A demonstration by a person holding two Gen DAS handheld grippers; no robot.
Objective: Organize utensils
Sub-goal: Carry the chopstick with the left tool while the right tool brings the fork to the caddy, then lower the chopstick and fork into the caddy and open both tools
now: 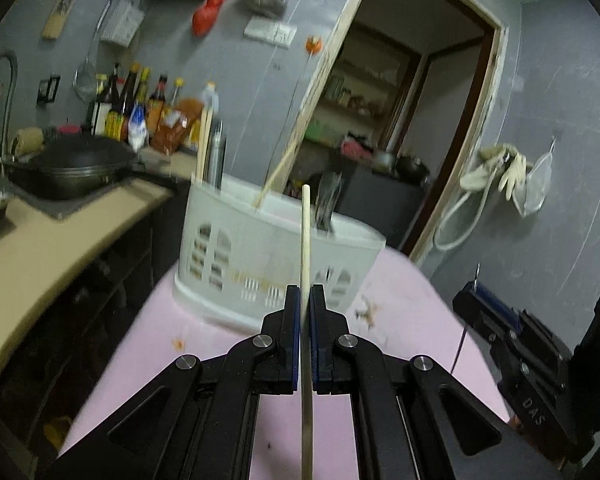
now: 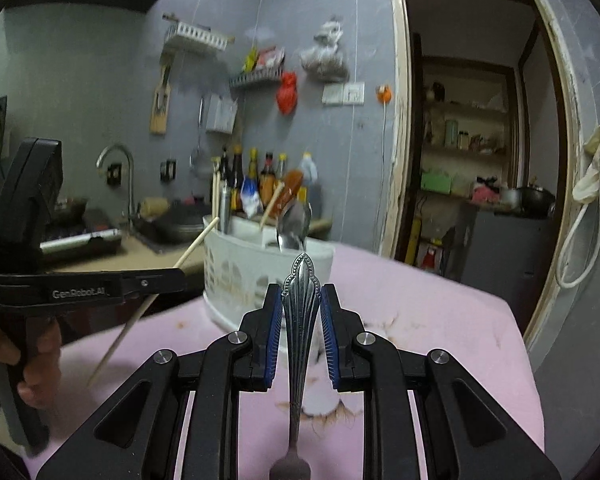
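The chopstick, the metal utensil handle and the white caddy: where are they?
chopstick (image 1: 305, 236), left wrist view, upper shaft.
metal utensil handle (image 2: 301, 292), right wrist view, patterned end.
white caddy (image 1: 268, 256), left wrist view, front wall.

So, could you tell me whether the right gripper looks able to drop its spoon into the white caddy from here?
Probably yes: the caddy stands just ahead of the right gripper, its top open, with nothing between them.
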